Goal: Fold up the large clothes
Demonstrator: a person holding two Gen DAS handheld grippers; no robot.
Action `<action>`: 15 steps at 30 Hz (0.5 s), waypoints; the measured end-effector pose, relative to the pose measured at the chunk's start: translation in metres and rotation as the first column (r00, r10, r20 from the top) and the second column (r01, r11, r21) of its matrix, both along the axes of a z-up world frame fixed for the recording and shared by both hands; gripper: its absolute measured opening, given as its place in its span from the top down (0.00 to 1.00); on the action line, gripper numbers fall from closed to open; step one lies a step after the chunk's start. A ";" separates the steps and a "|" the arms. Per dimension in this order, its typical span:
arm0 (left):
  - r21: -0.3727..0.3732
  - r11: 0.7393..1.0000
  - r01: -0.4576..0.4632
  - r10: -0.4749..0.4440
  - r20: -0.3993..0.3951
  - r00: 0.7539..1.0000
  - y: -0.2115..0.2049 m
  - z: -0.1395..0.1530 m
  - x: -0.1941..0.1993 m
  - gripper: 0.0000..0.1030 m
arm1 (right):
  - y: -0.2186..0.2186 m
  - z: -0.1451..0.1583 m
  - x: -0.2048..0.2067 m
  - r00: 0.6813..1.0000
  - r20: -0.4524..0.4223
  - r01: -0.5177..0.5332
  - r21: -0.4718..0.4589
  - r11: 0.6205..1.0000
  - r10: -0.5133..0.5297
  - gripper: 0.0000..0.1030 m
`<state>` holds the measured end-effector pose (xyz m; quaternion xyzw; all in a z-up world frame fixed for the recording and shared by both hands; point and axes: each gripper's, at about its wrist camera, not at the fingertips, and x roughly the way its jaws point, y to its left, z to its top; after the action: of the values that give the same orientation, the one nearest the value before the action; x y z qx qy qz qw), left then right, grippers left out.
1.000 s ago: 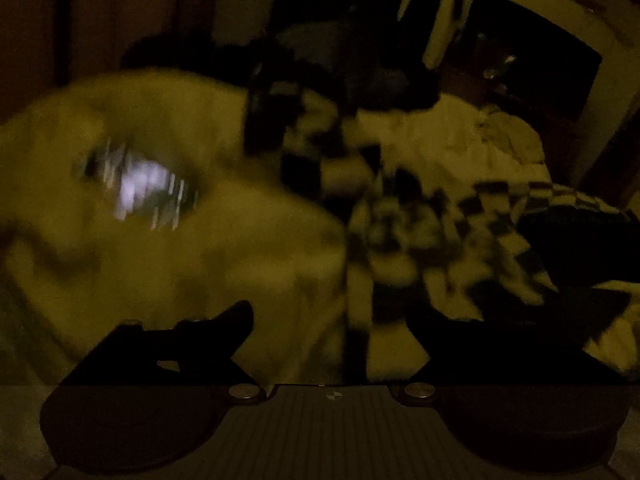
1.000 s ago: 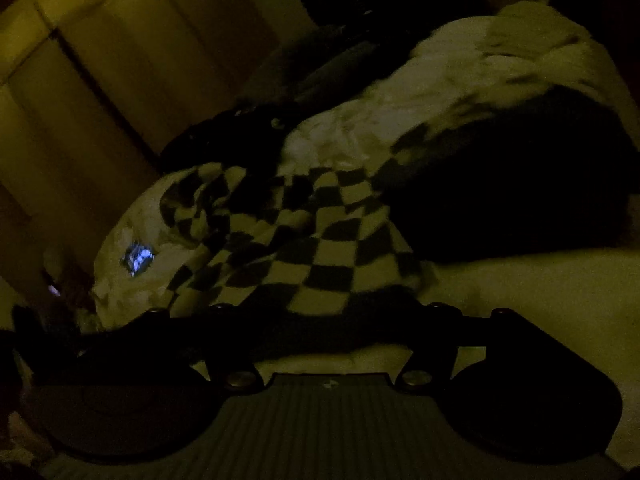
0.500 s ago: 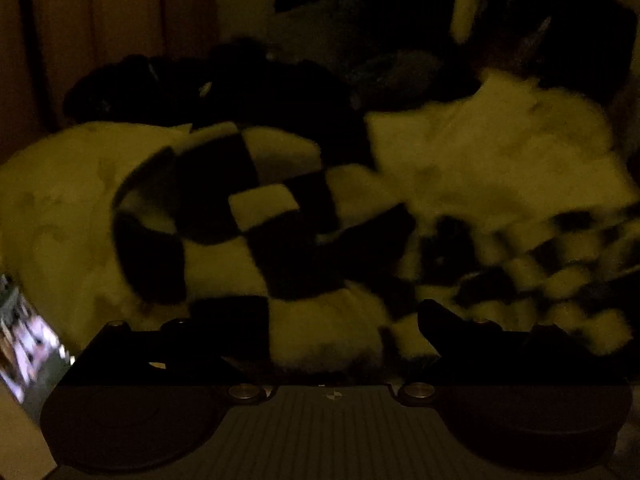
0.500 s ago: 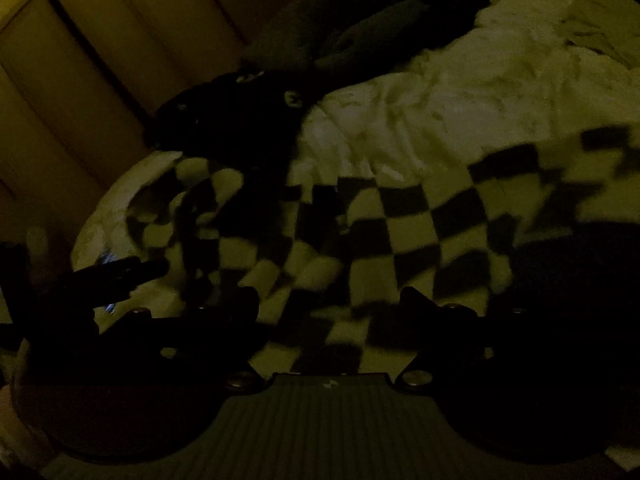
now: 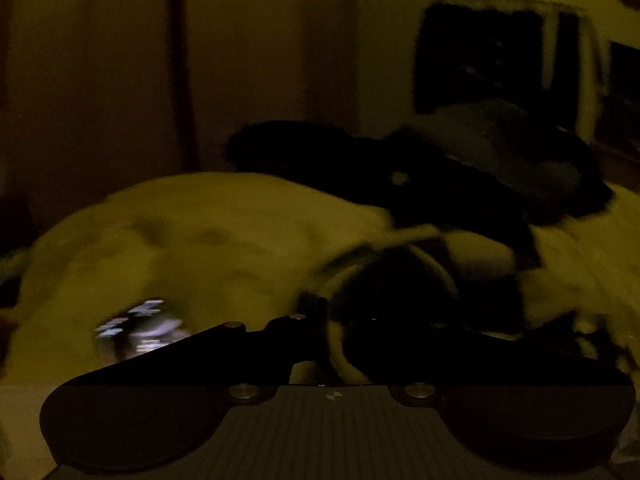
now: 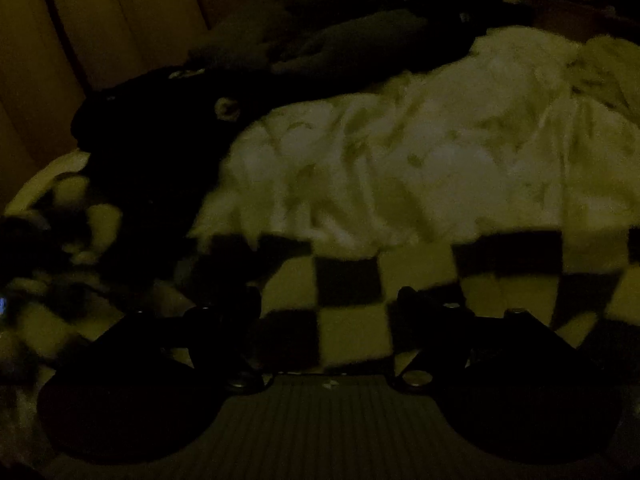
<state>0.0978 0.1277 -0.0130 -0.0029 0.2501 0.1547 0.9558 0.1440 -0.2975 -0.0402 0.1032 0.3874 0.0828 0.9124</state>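
Note:
In dim light, a black-and-white checkered garment (image 6: pixel 420 268) lies spread across a pale bed. My right gripper (image 6: pixel 328 300) is low over it, jaws apart, with checkered squares showing between and under the fingers and not pinched. In the left wrist view a bunched end of the same garment (image 5: pixel 472 252) rises from my left gripper (image 5: pixel 336 320). Its jaws are closing, and a fold of the cloth sits pressed between the two fingers.
A fluffy white blanket (image 6: pixel 420 160) covers the bed behind the garment. A heap of dark clothes (image 5: pixel 440 184) lies further back, also seen as dark clothes (image 6: pixel 160 152). A lit phone screen (image 5: pixel 140 324) glows on the bedding (image 5: pixel 200 248) left of my left gripper. Tall cupboard doors (image 5: pixel 120 80) stand behind.
The left jaws, wide apart before, have come together on the garment's end and that view has swung. The right gripper has slid along and dropped closer to the checkered cloth.

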 end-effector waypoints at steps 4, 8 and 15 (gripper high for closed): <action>0.085 0.995 -0.045 0.052 -0.089 0.995 0.003 -0.015 0.003 0.29 | 0.003 -0.014 0.037 1.000 -0.004 0.013 -0.158 0.987 -0.014 0.23; 0.227 0.974 0.000 0.006 -0.028 1.000 -0.023 -0.008 -0.012 0.00 | -0.004 -0.040 0.069 0.996 -0.089 0.013 -0.190 0.982 -0.030 0.15; 0.313 0.908 0.278 -0.283 -0.030 0.959 -0.086 0.016 0.012 0.00 | -0.006 -0.077 0.078 0.988 -0.154 -0.073 -0.266 0.961 0.033 0.19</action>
<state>0.1098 0.0418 0.0029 0.1837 0.2125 0.0536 0.9582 0.2218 -0.3032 -0.1172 -0.0270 0.4642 0.0456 0.8841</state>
